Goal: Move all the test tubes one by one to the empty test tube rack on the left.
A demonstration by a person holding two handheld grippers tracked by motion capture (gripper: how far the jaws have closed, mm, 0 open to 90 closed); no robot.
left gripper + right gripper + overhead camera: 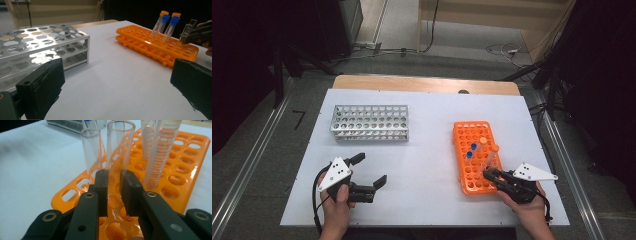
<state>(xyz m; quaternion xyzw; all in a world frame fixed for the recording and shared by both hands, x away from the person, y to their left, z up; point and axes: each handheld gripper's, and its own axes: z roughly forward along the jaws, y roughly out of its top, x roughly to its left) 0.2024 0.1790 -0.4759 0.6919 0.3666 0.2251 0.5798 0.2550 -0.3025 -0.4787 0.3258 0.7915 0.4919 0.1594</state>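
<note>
The right gripper point(114, 192) pinches a clear tube point(117, 157) between its fingers, above the orange rack point(190, 157). The left gripper point(367, 172) hangs over the table point(427, 150), fingers spread wide.

Metal rack point(370, 123) on white table point(427, 145)

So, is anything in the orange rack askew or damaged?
Nothing looks damaged. The capped tubes lean in the orange rack instead of standing straight. The right tool is shut on an open clear tube near the rack's near end. Nothing is spilled.
</note>
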